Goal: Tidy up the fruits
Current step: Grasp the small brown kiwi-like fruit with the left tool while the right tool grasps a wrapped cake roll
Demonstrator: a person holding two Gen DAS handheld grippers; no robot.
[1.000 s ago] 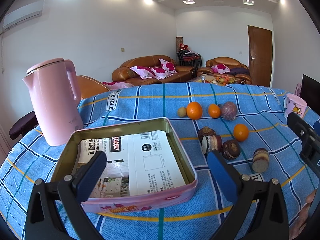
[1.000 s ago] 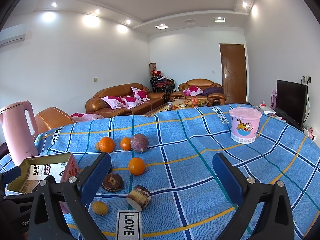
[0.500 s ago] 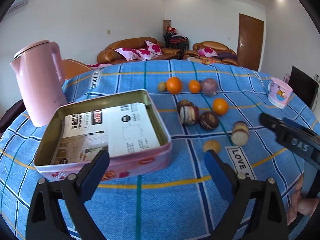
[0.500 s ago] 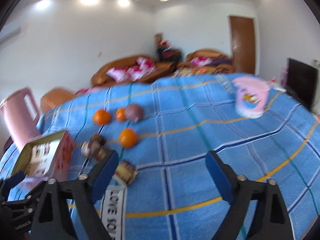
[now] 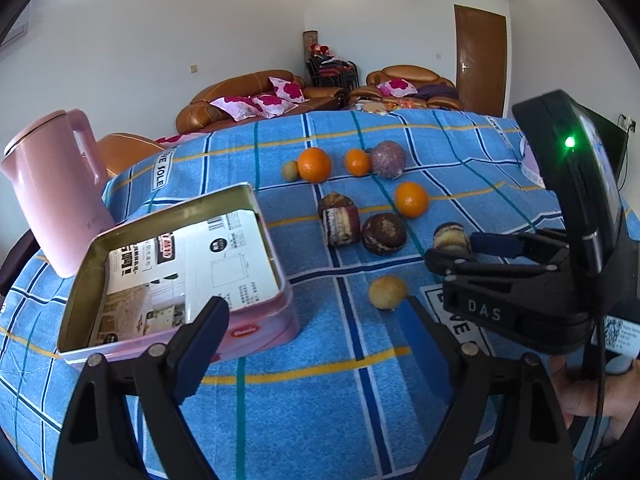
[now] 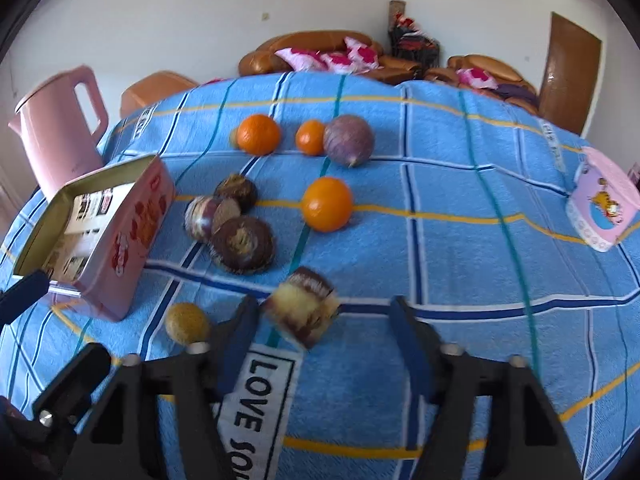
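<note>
While your right tongs (image 6: 324, 336) hang low over the blue checked cloth (image 6: 460, 264) on the bench, their blue pads stand wide apart and grip nothing; a brown-and-yellow cut fruit piece (image 6: 301, 310) lies just ahead of them, nearer the left pad, and whether it touches that pad is blurred. A small yellow fruit (image 6: 187, 323) sits just left of those tongs. Beyond lie two dark round pieces (image 6: 243, 244) beside a purple-banded one (image 6: 204, 218), then an orange (image 6: 327, 204). At the far row you have a bigger orange (image 6: 258, 134), a small orange (image 6: 311, 137) and a purple fruit (image 6: 349, 140) touching it.

Your left tongs (image 5: 316, 340) are also spread wide and empty, hovering near the front edge of the pink tin (image 5: 256, 330), which stands open to the left of the fruits with printed cardboard (image 5: 188, 272) lying inside. No fruit shows in the tin. A pink kettle (image 5: 52, 192) stands behind it, and a pink cup (image 6: 604, 204) sits far right.
</note>
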